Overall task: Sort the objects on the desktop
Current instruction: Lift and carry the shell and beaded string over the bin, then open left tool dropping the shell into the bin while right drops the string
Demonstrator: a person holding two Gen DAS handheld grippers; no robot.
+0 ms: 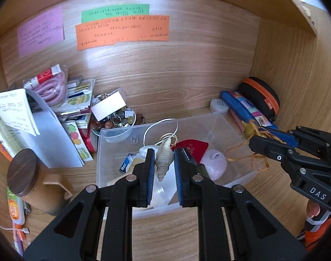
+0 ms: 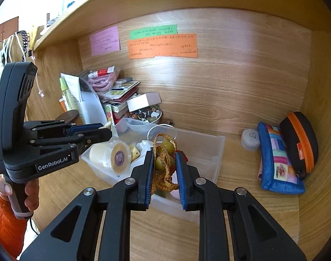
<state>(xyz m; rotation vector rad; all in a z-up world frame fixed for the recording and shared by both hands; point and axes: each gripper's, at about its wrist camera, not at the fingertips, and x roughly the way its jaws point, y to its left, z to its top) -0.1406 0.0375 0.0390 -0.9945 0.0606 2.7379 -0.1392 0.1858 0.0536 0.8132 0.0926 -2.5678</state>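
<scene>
Over the clear bin [image 1: 113,152], my left tool [image 1: 164,163] clamps a shell [image 1: 164,159], my right tool [image 2: 164,165] a netted ornament [image 2: 164,158]; surface [image 2: 230,206] clutter remains unsorted.

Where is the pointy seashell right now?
The seashell is pinched between the left gripper's blue pads in the left wrist view, held above the clear plastic box, with a red item just behind it.

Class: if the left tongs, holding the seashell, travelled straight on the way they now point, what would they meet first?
Probably the clear plastic bin and its clutter: the left tongs, gripping the seashell, aim into it. Depth is unclear.
</scene>
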